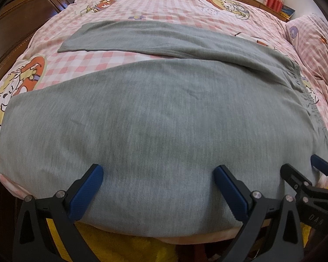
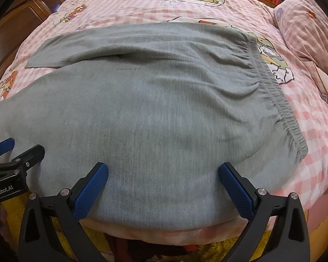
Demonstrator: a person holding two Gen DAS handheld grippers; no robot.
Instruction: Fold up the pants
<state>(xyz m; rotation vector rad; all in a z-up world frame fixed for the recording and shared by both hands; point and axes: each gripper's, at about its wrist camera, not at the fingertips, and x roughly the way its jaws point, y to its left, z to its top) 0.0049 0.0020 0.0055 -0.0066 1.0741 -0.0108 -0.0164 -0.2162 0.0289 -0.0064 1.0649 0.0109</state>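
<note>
Two grippers, left gripper [image 1: 158, 179] and right gripper [image 2: 163, 175], hover side by side with fingers spread wide over the near edge of grey pants [image 2: 142, 113] lying flat on a pink checked bedspread [image 2: 142, 6].

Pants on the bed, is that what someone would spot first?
Yes, the big grey pants spread across the pink checked quilt, legs pointing left and stretchy waistband on the right. Next come the blue pads of the open left hand-held gripper and right hand-held gripper, side by side at the near edge.
</note>
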